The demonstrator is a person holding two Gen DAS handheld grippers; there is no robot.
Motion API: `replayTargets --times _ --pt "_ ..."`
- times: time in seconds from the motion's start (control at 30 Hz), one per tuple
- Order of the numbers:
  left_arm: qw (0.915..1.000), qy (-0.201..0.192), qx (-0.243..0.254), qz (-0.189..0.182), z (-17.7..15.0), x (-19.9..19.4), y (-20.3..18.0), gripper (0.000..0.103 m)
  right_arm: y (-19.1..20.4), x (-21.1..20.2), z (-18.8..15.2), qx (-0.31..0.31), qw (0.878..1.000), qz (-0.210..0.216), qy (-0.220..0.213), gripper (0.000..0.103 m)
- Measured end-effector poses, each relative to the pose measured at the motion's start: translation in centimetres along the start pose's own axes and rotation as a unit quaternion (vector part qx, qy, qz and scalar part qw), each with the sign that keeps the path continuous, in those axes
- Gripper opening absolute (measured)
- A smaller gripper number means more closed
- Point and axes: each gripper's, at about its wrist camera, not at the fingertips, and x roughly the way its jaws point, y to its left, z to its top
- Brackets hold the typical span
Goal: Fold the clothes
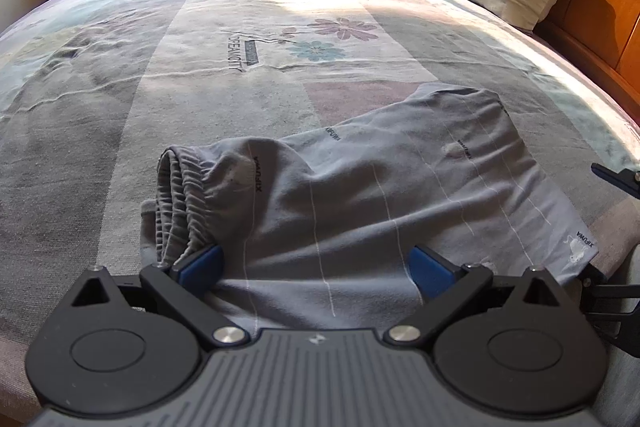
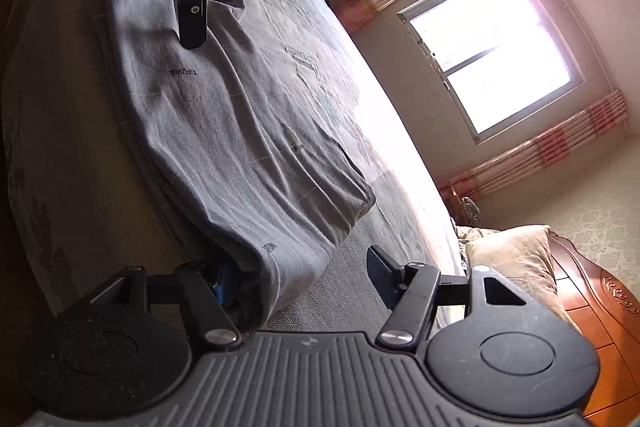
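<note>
Now both grippers gape: left gripper (image 1: pixel 316 263) straddles grey trousers (image 1: pixel 360 179) lower centre, right gripper (image 2: pixel 300 279) holds nothing at the hem; pinch both corners evenly before folding

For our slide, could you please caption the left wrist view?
Open left tongs over folded grey trousers on a bed.

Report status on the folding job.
Left gripper open over the near edge of the gray pants. Right gripper open at their corner. Pants lie folded on the bed. Nothing blocking.

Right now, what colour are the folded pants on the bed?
Grey pants with thin white lines and small dark lettering, clearest in the left wrist view.
</note>
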Motion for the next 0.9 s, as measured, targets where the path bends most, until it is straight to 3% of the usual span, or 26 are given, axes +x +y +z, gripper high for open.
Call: replayTargets --times 0.07,0.33,0.47,0.6,0.73,0.8,0.9 --pt "0.9999 -0.004 0.008 -0.005 -0.2 -0.1 0.1 0.099 -0.5 -0.2 -0.9 0.003 1.0 -0.004 0.014 0.071" --pt "0.9997 -0.014 0.019 -0.008 0.0 -1.1 0.0 0.099 -3.6 -2.2 -1.7 0.081 0.995 0.063 0.014 0.072" --pt "0.9992 -0.026 0.029 0.002 0.0 -1.5 -0.1 0.099 -6.0 -3.4 -1.0 0.132 0.986 0.096 -0.016 0.072" --pt "0.9991 -0.016 0.04 0.001 -0.7 -0.9 0.0 0.099 -7.5 -2.3 0.5 0.21 0.967 0.137 -0.047 0.066" --pt "0.999 -0.008 0.043 0.0 -0.1 -2.2 -0.6 0.099 -6.6 1.4 0.2 0.284 0.937 0.202 -0.006 0.055" --pt "0.9992 -0.009 0.037 -0.013 0.9 -3.1 -1.0 0.099 -5.7 2.3 -1.1 0.307 0.927 0.216 0.012 0.055" --pt "0.998 -0.005 0.033 -0.053 3.5 -3.5 -3.1 0.099 -5.5 1.9 -2.7 0.351 0.909 0.223 -0.002 0.056"
